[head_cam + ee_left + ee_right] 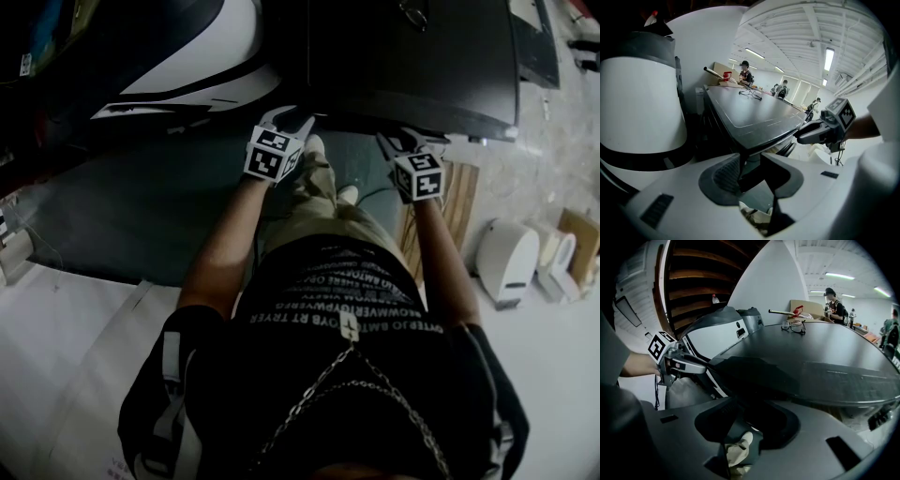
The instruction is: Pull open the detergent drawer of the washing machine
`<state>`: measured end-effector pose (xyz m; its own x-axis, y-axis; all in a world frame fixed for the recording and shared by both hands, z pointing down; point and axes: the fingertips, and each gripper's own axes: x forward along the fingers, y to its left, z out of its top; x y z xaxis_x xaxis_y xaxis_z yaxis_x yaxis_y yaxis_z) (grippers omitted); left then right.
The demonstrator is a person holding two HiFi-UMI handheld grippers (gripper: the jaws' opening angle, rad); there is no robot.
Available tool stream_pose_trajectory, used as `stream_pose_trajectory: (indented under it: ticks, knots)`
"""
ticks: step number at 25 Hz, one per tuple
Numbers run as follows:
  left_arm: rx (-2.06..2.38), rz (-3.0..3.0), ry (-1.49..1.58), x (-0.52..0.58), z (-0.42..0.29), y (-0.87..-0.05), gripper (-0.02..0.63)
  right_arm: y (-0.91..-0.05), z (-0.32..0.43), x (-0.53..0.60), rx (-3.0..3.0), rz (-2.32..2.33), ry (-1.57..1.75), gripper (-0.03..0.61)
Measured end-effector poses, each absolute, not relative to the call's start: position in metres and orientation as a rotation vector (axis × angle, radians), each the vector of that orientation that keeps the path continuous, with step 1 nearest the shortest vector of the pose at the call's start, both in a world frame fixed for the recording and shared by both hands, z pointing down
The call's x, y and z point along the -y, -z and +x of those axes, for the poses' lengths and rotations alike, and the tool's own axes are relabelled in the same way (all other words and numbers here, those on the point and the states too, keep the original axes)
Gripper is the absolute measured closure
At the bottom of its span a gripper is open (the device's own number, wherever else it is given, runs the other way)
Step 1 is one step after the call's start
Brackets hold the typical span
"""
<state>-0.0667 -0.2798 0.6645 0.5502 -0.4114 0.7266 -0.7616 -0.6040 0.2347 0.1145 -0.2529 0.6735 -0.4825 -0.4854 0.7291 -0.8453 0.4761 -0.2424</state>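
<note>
Your left gripper [287,118] and right gripper [401,141] are spread, empty. Pinch the top edge of the washing machine [412,66] instead of the drawer — you'll likely slip off.

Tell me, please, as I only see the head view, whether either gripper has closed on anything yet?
Observer: No. The left gripper view shows the left gripper with its jaws apart and nothing between them.
Operator: And the right one?
Observer: The right gripper is likewise open and empty, facing the edge of the dark machine top.
Operator: Is anyone near the machine?
Observer: A person in a cap stands beyond its far edge.
</note>
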Motion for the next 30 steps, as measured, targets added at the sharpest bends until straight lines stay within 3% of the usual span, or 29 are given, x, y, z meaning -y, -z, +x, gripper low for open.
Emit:
stream_pose_trajectory:
  ticks: [26,30]
  knots:
    - [0.937,2.249,-0.941,0.26,-0.06,-0.663,0.489,-0.675,0.118,0.244,2.142,1.014,-0.766,0.449]
    - [0.949,2.211,-0.935,0.256,-0.061,-0.663,0.497,-0.671,0.12,0.239,2.118,1.025,-0.785,0.495]
